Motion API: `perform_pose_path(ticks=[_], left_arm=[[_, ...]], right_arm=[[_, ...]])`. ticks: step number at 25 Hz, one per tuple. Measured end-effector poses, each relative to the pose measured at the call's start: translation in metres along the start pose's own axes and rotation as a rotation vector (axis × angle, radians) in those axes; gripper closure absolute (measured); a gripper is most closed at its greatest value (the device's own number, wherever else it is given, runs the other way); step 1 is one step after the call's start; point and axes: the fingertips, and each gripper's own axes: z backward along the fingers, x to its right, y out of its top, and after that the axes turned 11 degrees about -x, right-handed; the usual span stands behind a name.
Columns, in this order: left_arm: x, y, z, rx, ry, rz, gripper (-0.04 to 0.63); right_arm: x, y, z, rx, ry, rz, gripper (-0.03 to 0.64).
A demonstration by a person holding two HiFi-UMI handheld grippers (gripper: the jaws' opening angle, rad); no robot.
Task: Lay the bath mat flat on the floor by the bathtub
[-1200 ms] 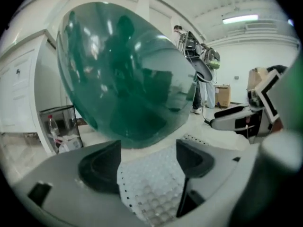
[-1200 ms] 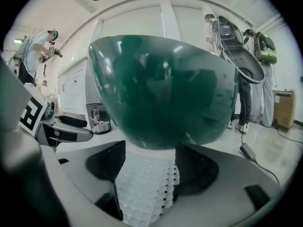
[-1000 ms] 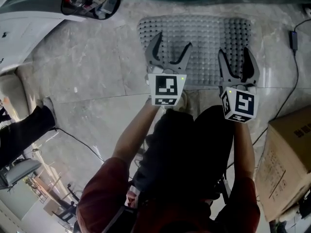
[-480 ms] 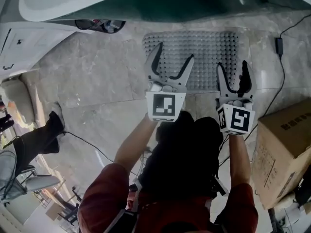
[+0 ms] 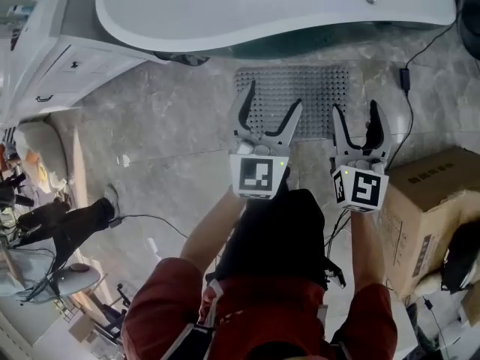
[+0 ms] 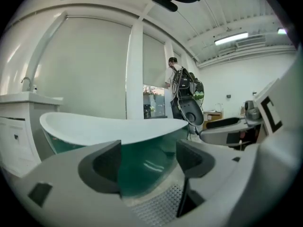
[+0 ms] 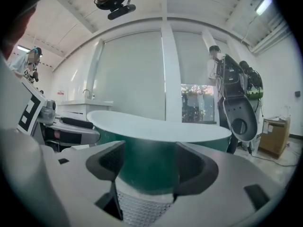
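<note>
The grey studded bath mat [image 5: 300, 96] lies spread flat on the marble floor, right beside the green-sided bathtub [image 5: 270, 10] with its white rim. My left gripper [image 5: 270, 103] hangs open above the mat's near left part, nothing between its jaws. My right gripper [image 5: 354, 117] is open too, above the mat's near right corner, and holds nothing. Through the left gripper view a strip of the mat [image 6: 158, 207] shows below the tub [image 6: 109, 131]. In the right gripper view the mat [image 7: 142, 207] lies under the tub wall [image 7: 151, 164].
A cardboard box [image 5: 431, 216] stands at my right. A black cable with an adapter [image 5: 405, 77] runs along the floor right of the mat. A white vanity cabinet [image 5: 52, 66] stands at the left. Another person's leg and shoe [image 5: 82, 216] and a cord lie at lower left.
Both grippers rose away from the mat and stayed open. The head view tilted up, so the tub's white rim came into sight and the mat looks smaller and farther.
</note>
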Motion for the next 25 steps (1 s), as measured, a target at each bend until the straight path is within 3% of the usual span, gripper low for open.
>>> perform_pose_path(ticks=[7,14,20,25], left_arm=[[-0.021,0.114,0.076,0.022,0.005,-0.029,0.247],[-0.036,0.218,0.159,0.065,0.018,0.004,0.247],[-0.023,0.271,0.229,0.083,0.026,0.073,0.247],[-0.022,0.297,0.267,0.094,-0.003,0.057,0.247]], right_arm=[[-0.014,0.129,0.061,0.027,-0.013,0.004,0.298],[-0.041,0.251,0.131,0.076,-0.006,0.011,0.298],[-0.049,0.305,0.205,0.082,0.003,0.058,0.298],[-0.065,0.334,0.240,0.086,-0.008,0.038,0.298]])
